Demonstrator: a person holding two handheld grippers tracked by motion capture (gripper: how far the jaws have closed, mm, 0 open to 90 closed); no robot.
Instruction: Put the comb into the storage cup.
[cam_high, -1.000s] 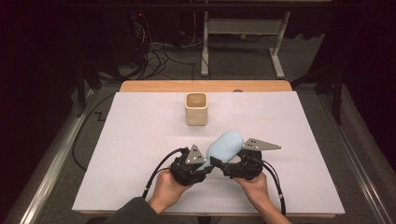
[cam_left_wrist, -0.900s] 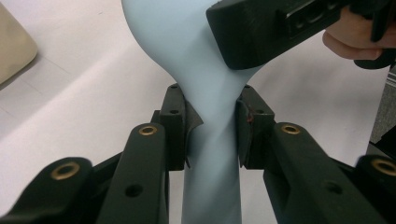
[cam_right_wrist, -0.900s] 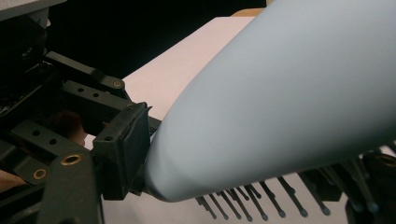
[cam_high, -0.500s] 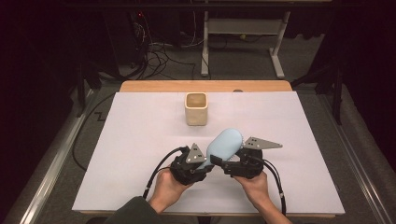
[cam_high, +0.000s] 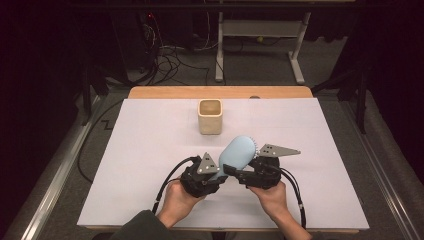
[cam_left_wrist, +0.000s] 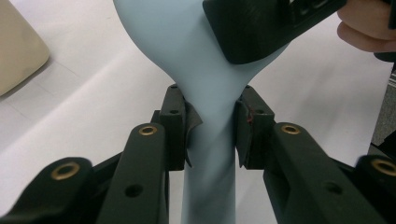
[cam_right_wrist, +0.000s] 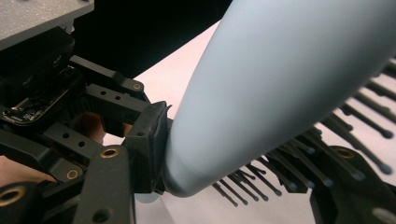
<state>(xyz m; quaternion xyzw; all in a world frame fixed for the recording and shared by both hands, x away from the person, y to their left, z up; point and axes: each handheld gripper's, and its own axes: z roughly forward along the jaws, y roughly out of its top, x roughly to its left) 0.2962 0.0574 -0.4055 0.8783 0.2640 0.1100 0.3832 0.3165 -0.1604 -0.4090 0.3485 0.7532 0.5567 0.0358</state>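
A light blue hairbrush (cam_high: 239, 152) is held over the white table cover, head pointing away from the person. My left gripper (cam_high: 219, 173) is shut on its narrow neck; in the left gripper view both pads (cam_left_wrist: 243, 126) press the hairbrush (cam_left_wrist: 205, 70). My right gripper (cam_high: 236, 169) comes in from the right across the head. Its jaws have just been closing with the hairbrush (cam_right_wrist: 280, 84) between them. One pad (cam_right_wrist: 152, 140) now bears on the smooth back and the other jaw sits among the bristles (cam_right_wrist: 299, 168).
A beige square cup (cam_high: 210, 116) stands upright beyond the brush, toward the table's back edge, and shows at the far left as the cup (cam_left_wrist: 18, 46). The white cover (cam_high: 145, 145) spreads wide on both sides. Cables trail from both grippers toward the person.
The right gripper's jaws have drawn in around the brush head. Both hands and the brush stay where they were.
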